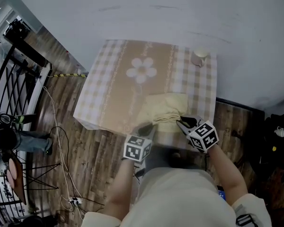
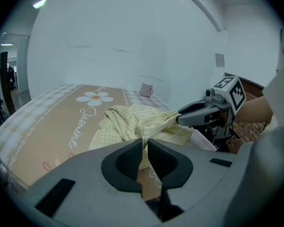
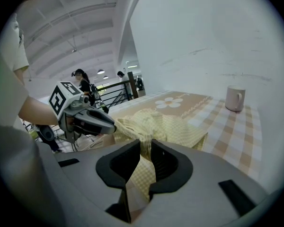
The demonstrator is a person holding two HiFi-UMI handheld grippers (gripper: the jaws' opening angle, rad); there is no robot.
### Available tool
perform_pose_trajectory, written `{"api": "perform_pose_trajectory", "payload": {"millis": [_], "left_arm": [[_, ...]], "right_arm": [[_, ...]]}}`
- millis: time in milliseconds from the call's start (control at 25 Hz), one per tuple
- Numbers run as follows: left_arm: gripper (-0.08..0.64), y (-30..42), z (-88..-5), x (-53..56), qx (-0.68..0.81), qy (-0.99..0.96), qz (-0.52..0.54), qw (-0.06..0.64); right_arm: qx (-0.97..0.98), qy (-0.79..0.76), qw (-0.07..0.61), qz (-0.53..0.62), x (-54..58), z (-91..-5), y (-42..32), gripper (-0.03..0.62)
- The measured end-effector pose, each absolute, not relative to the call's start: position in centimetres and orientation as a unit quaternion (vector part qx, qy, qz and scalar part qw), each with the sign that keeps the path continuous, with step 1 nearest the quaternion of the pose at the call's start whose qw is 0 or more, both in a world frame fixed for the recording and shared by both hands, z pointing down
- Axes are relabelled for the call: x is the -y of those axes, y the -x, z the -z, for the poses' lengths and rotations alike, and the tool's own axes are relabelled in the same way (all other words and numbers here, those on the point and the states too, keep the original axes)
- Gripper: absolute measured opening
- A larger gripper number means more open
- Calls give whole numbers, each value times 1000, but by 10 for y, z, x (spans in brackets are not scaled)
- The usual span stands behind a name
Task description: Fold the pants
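Note:
The pale yellow checked pants (image 1: 166,107) lie bunched on the near right part of the table (image 1: 109,96), which has a beige check cloth with a daisy print. My left gripper (image 1: 146,126) is at the pants' near edge, jaws shut on a fold of the fabric (image 2: 132,122). The right gripper (image 1: 181,122) pinches the same near edge a little to the right, shut on the cloth (image 3: 168,126). In the left gripper view the right gripper (image 2: 199,112) bites the fabric from the right. In the right gripper view the left gripper (image 3: 92,120) holds it from the left.
A white mug (image 1: 199,57) stands at the table's far right corner, near the wall. A black metal railing (image 1: 9,89) and cables (image 1: 61,145) on the wooden floor are to the left. A person (image 1: 23,141) stands by the railing.

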State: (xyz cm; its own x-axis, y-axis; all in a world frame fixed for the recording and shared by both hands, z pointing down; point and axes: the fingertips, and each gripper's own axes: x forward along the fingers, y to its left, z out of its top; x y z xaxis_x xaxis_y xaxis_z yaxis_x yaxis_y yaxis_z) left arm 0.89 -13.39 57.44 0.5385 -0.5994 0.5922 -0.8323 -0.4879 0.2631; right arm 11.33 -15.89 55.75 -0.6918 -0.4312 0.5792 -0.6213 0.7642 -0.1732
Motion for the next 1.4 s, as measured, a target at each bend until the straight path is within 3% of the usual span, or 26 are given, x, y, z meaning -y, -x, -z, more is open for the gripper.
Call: {"api": "perform_pose_trajectory", "payload": {"millis": [240, 920, 1400], "left_arm": [[32, -11, -597, 121, 442, -817, -234, 286], [32, -19, -595, 90, 495, -786, -202, 310], [29, -19, -564, 75, 532, -770, -158, 314]], "right_arm": [[889, -302, 298, -171, 143, -584, -118, 63], [892, -274, 301, -197, 101, -593, -122, 86], [899, -302, 211, -238, 80, -553, -129, 77]]}}
